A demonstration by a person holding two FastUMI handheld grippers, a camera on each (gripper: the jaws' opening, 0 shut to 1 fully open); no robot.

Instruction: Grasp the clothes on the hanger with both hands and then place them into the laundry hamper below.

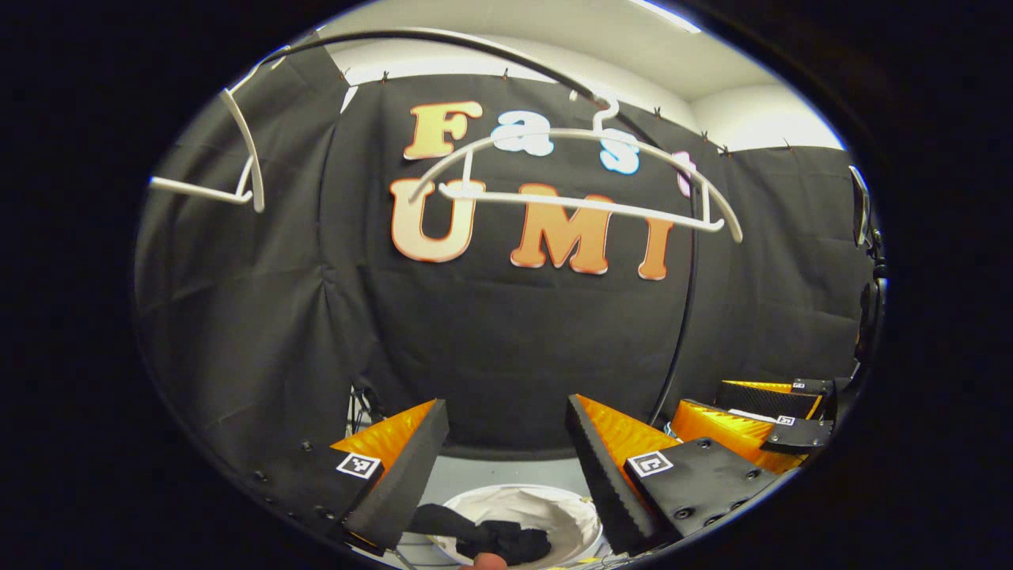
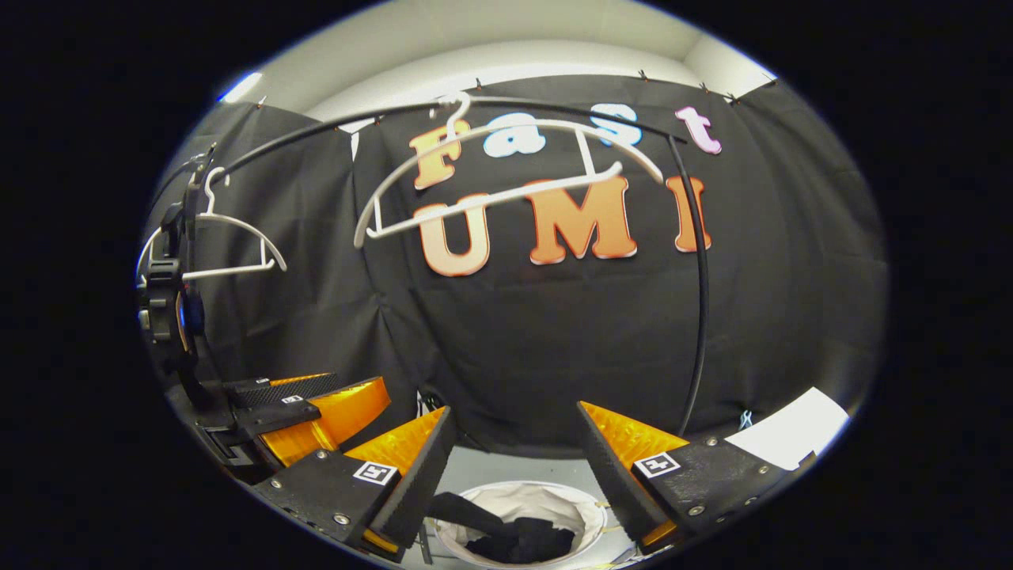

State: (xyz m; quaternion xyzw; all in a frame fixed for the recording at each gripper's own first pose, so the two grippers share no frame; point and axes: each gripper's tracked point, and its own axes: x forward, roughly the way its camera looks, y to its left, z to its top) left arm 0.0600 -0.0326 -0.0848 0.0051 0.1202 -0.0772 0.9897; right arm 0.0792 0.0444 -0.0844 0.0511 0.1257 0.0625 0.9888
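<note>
A dark garment (image 1: 495,538) lies crumpled inside the round white laundry hamper (image 1: 574,514) on the floor below. In the right gripper view the same dark garment (image 2: 518,540) sits in the hamper (image 2: 589,511), one sleeve draped over its left rim. A bare white hanger (image 1: 582,178) hangs from the black rail above; the right gripper view shows it too as the hanger (image 2: 506,174). My left gripper (image 1: 506,459) stands open above the hamper, nothing between its fingers. My right gripper (image 2: 514,463) is open as well, and it appears at the lower right of the left gripper view (image 1: 752,427).
A second bare white hanger (image 1: 237,170) hangs at the left end of the rail (image 1: 475,47). The rail's black upright (image 2: 700,301) runs down on the right. A white sheet (image 2: 791,435) lies at the lower right. The black cloth wall closes off the back.
</note>
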